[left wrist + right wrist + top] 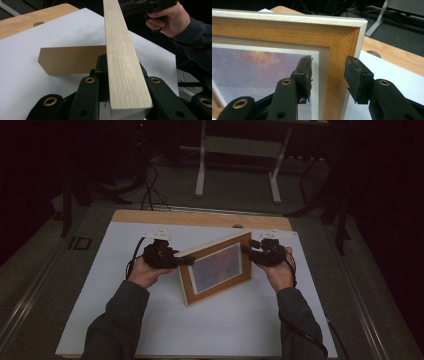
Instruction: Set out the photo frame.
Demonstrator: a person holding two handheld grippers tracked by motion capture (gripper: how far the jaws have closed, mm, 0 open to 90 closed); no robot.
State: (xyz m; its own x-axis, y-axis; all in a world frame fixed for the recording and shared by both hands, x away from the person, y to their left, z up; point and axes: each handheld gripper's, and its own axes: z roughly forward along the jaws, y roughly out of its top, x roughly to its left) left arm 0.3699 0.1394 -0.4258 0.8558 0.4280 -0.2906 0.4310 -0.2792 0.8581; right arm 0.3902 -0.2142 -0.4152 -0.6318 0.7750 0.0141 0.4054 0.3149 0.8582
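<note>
A wooden picture frame [217, 270] with a sunset print stands tilted on the white sheet [150, 320], propped by its brown back stand [70, 60]. My left gripper [182, 260] is shut on the frame's top rail [120, 62] at its left end, and the rail sits tight between the jaws of the left gripper [122, 82]. My right gripper [250, 251] is at the frame's upper right corner. In the right gripper view the frame's right side rail [337, 45] lies between the jaws of the right gripper [328, 72]; one pad is before the print, the other past the outer edge, with gaps on both sides.
The white sheet covers a wooden table top [200, 217] that has a round hole [237, 226] near its far edge. A white desk stand [240, 150] and cables [150, 190] are on the floor beyond. The person's other hand [170, 20] is at the far end of the rail.
</note>
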